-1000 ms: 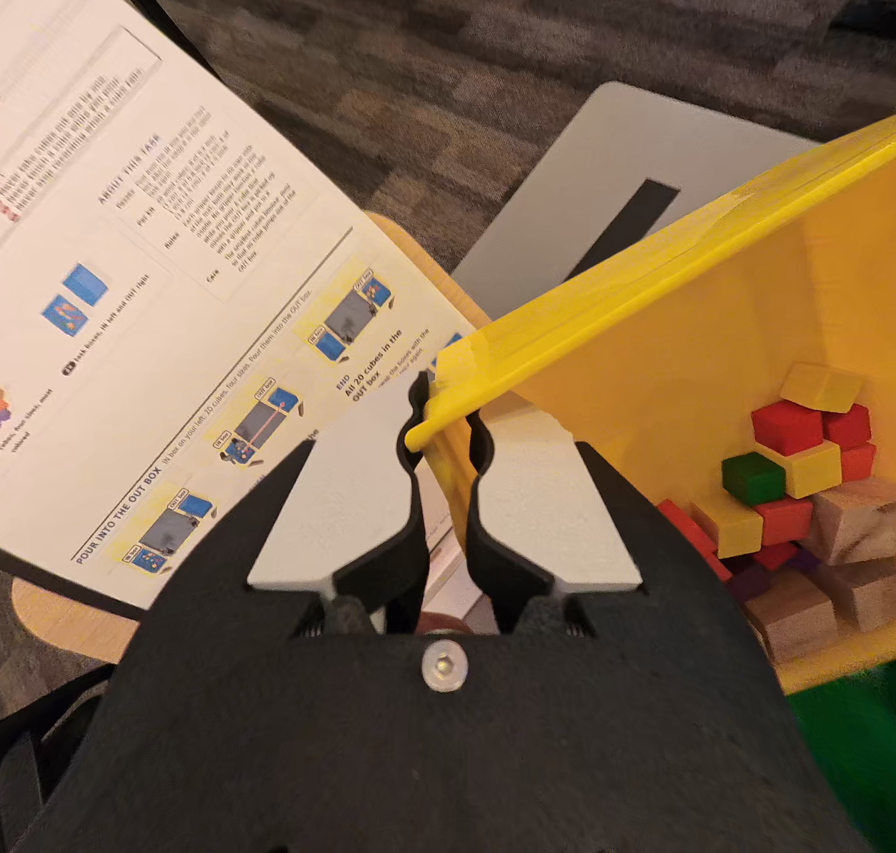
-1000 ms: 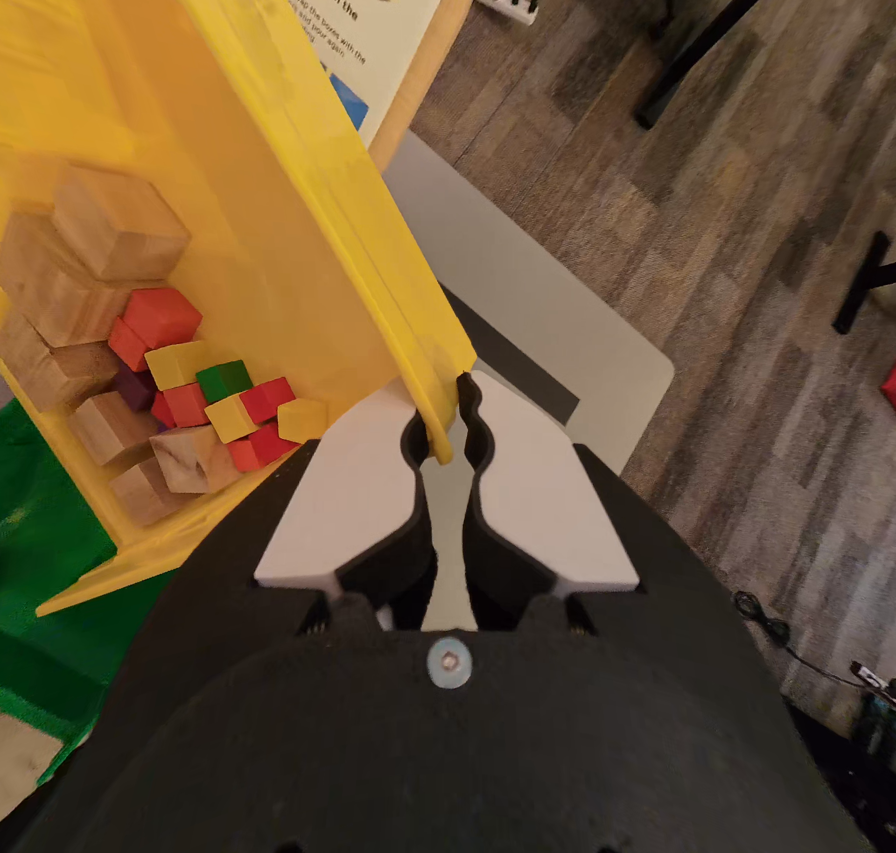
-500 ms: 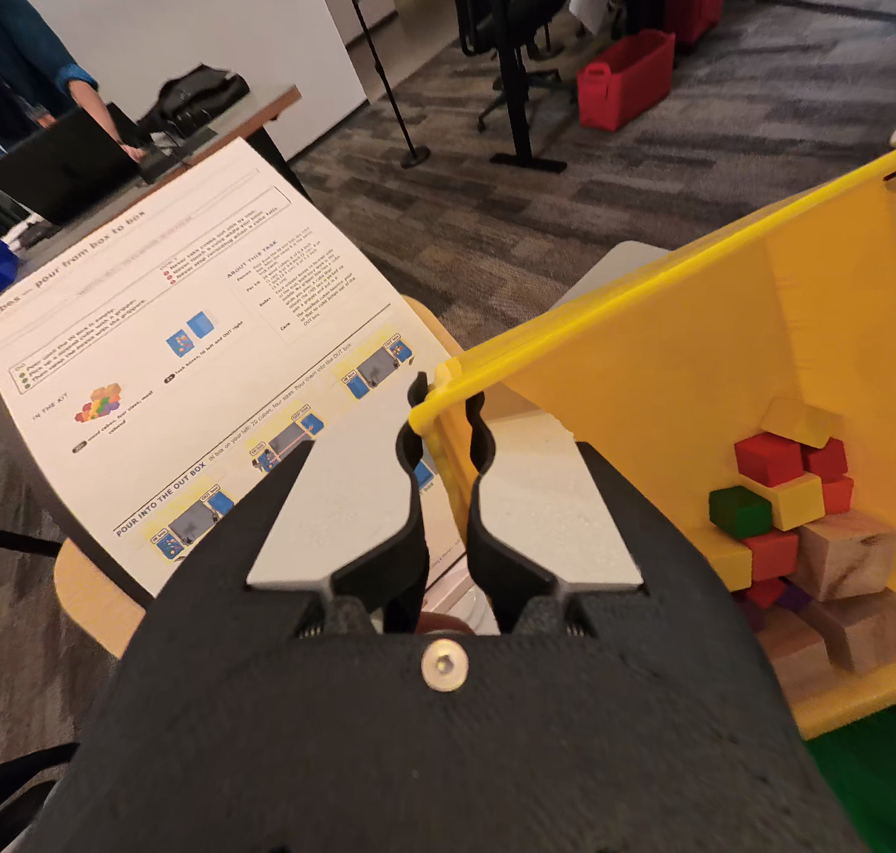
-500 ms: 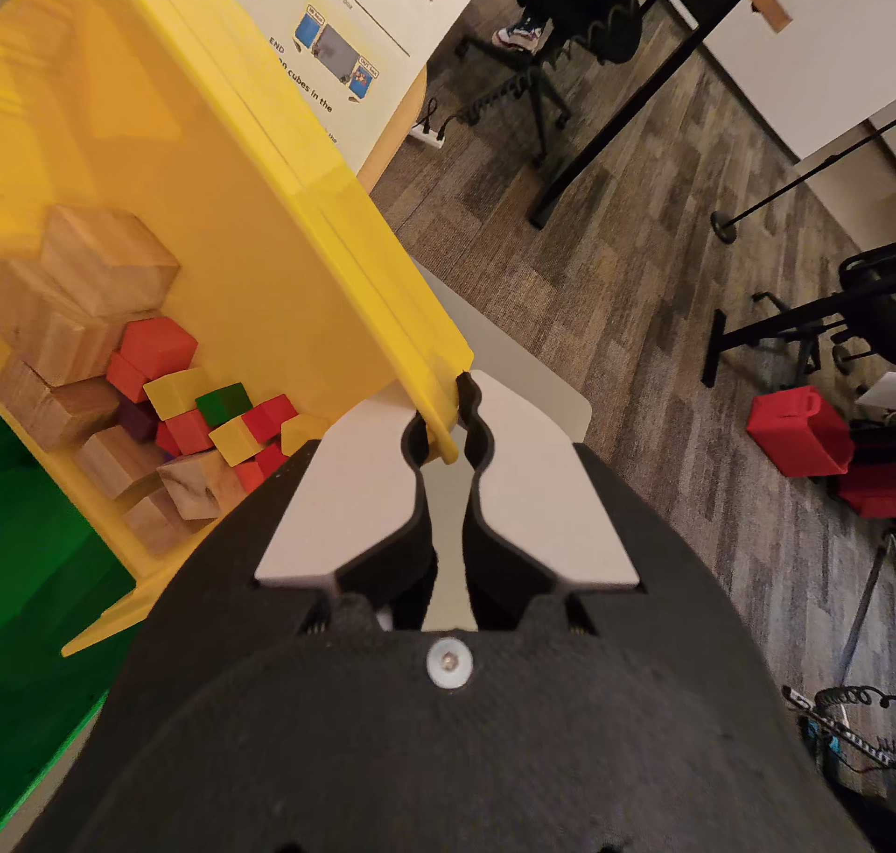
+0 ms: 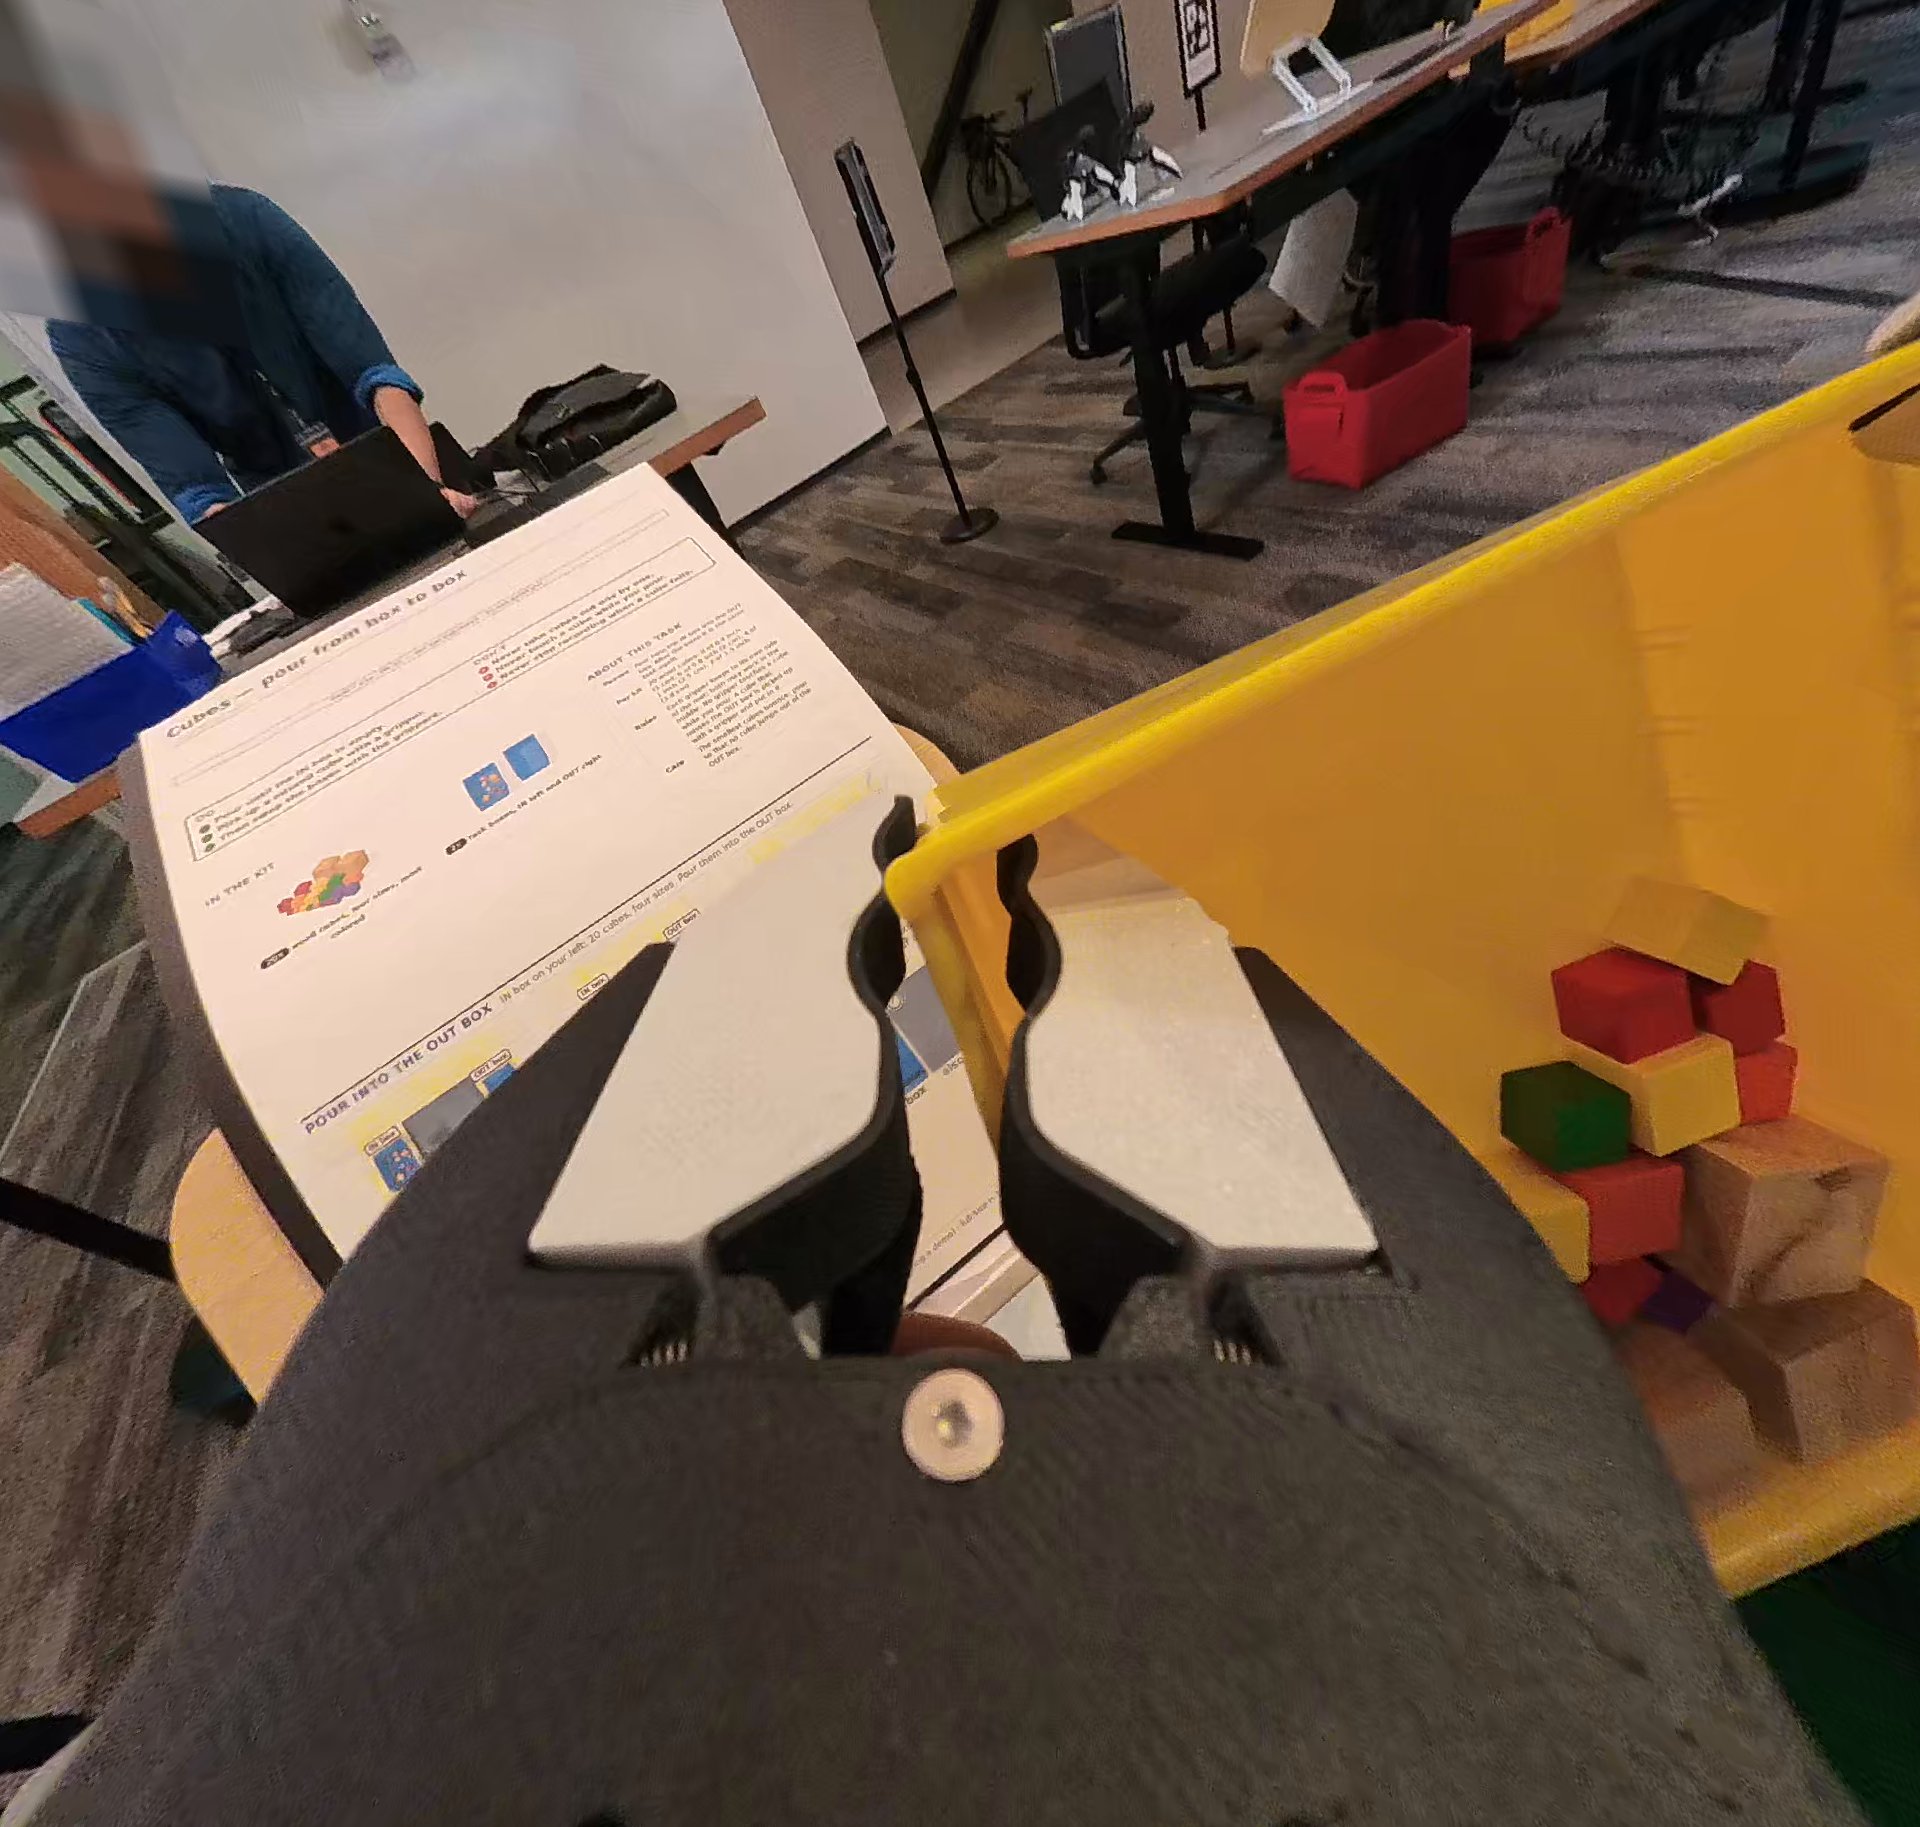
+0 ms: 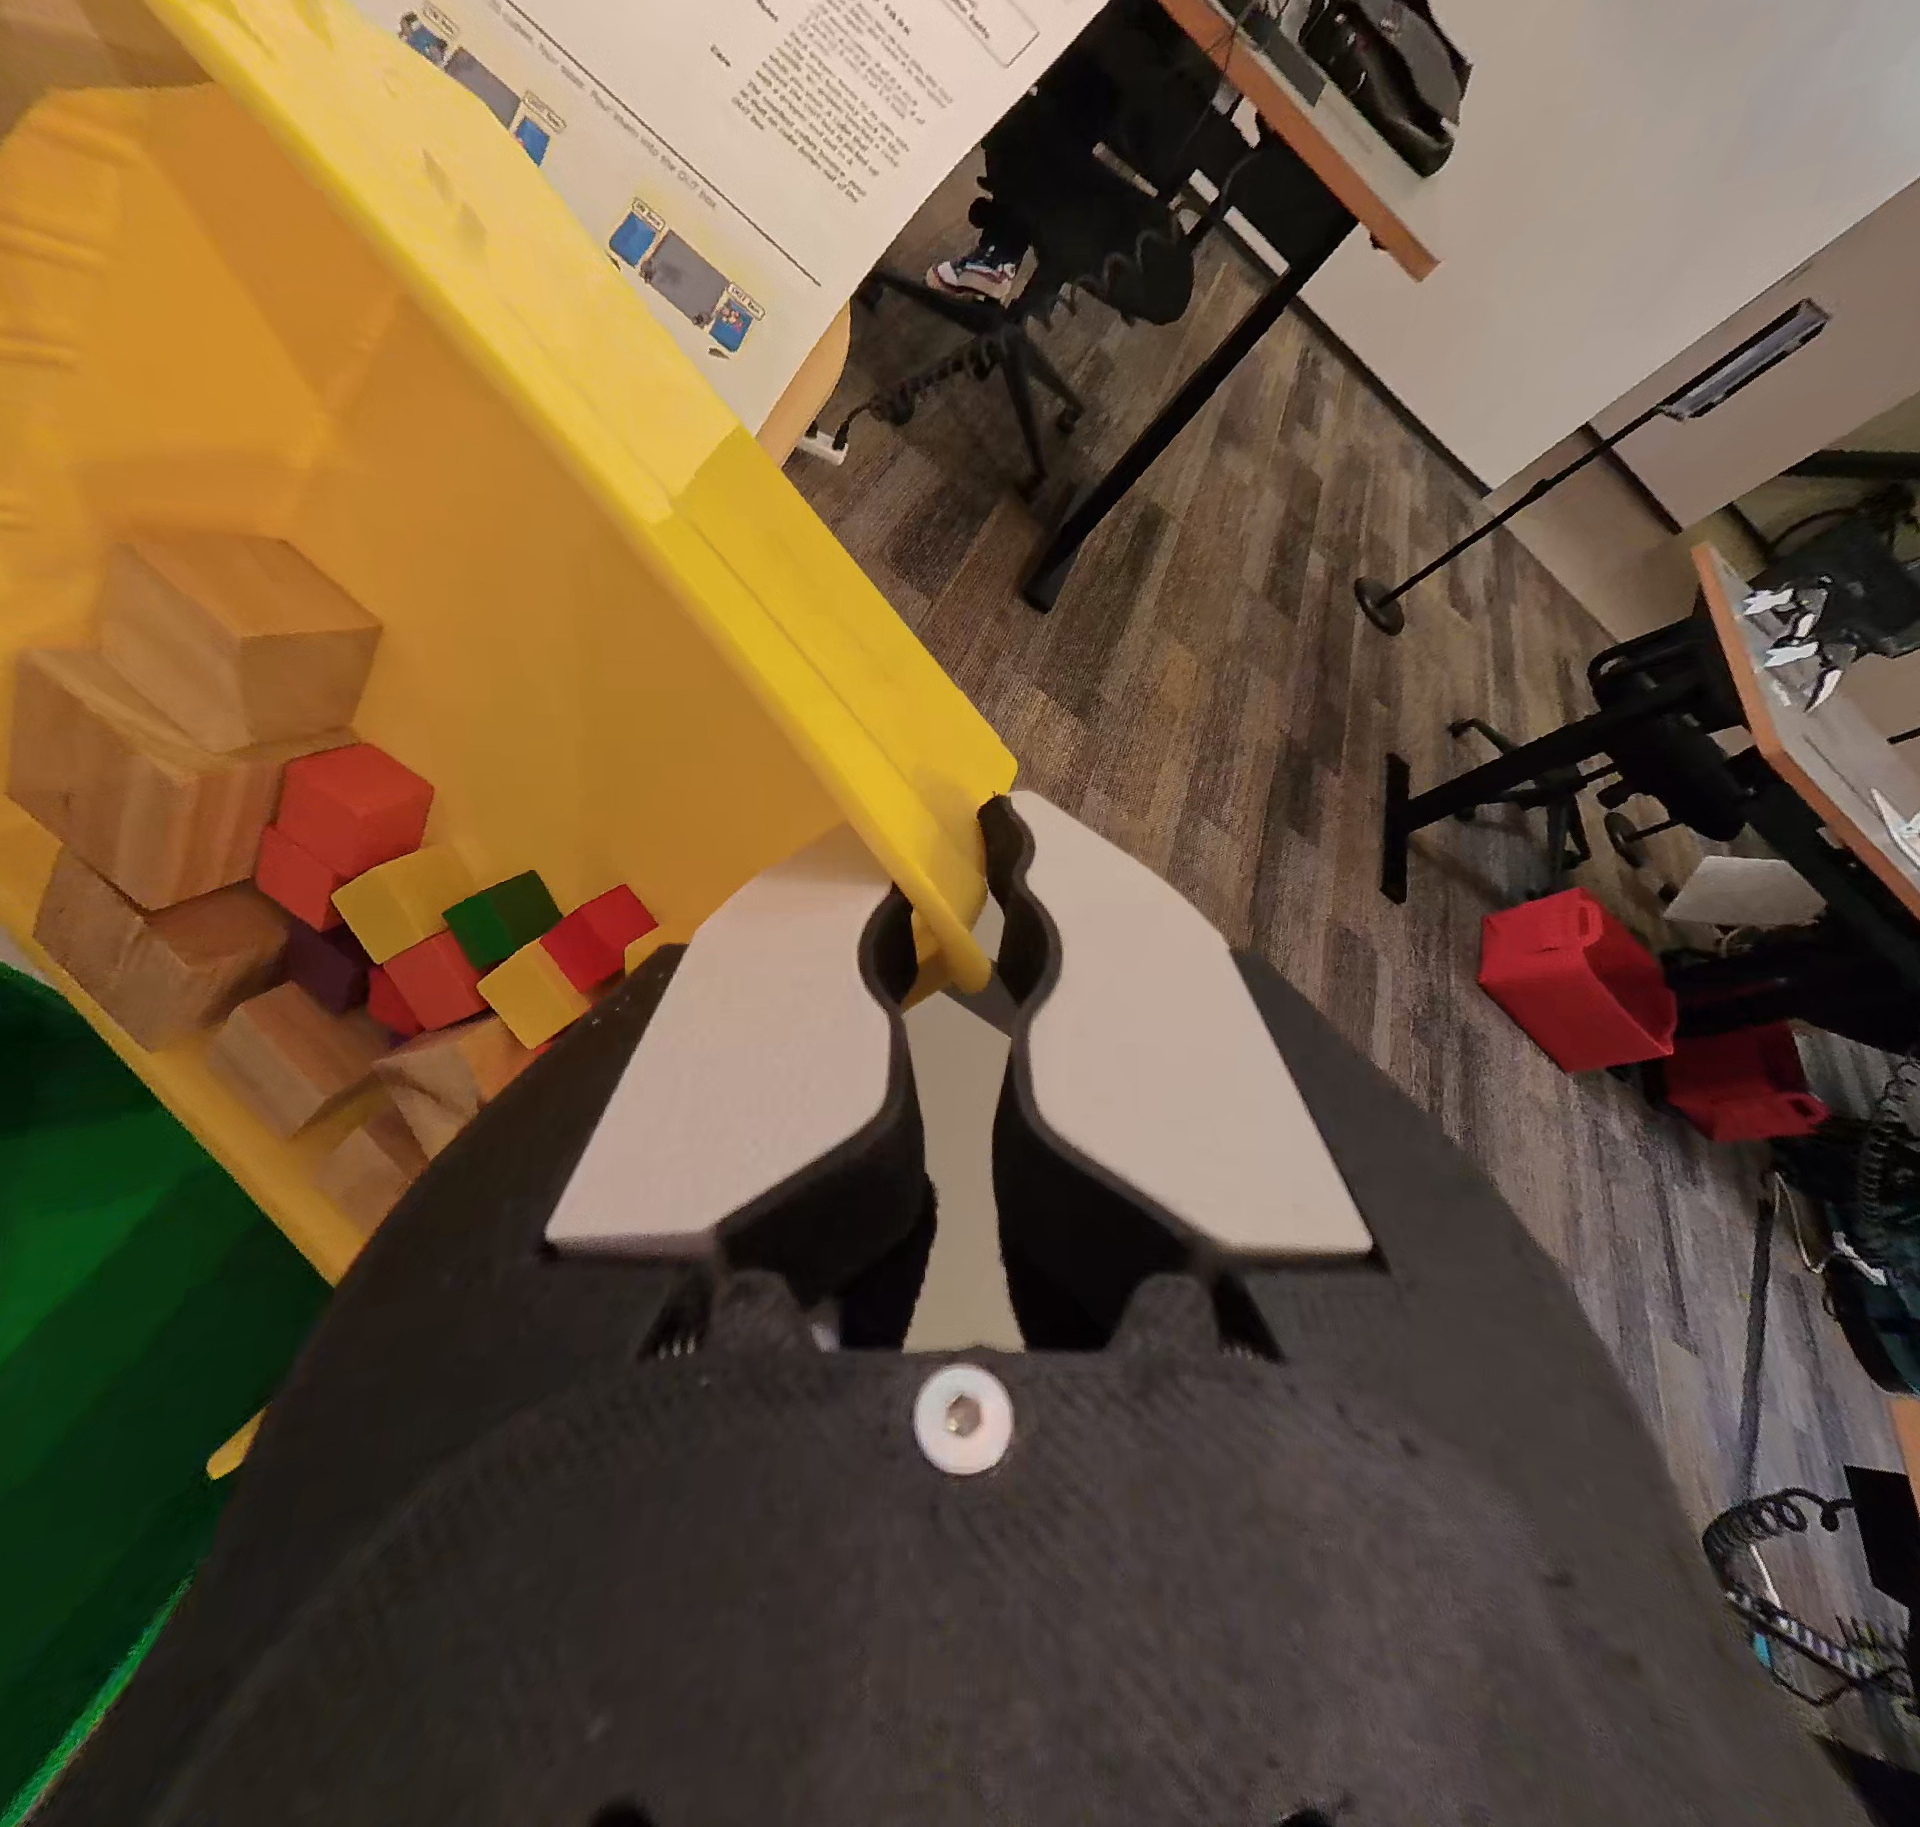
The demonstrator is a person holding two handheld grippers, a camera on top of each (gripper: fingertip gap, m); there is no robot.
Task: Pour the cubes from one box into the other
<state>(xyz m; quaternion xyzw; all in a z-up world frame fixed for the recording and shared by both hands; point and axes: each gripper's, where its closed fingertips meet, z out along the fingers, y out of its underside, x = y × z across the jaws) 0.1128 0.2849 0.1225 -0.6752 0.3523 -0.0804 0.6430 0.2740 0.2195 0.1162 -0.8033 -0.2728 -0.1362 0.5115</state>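
Two black grippers, left gripper [image 5: 951, 878] and right gripper [image 6: 971, 878], each pinch a rim corner of the tilted yellow plastic box [image 5: 1351, 842]; small coloured and wooden cubes [image 6: 343, 904] lie piled against its lower wall above a green surface [image 6: 114, 1258], beside a white instruction sheet [image 5: 499, 801].

Yellow box [image 5: 1403, 790] runs off the right edge in the left view and off the left and top edges in the right view [image 6: 416, 427]. Cubes [image 5: 1704, 1143] are partly cut off at the frame edge, lower ones behind the tongs. Green box [image 6: 94, 1258] is an edge sliver; sheet [image 5: 468, 790] print too small to tell.
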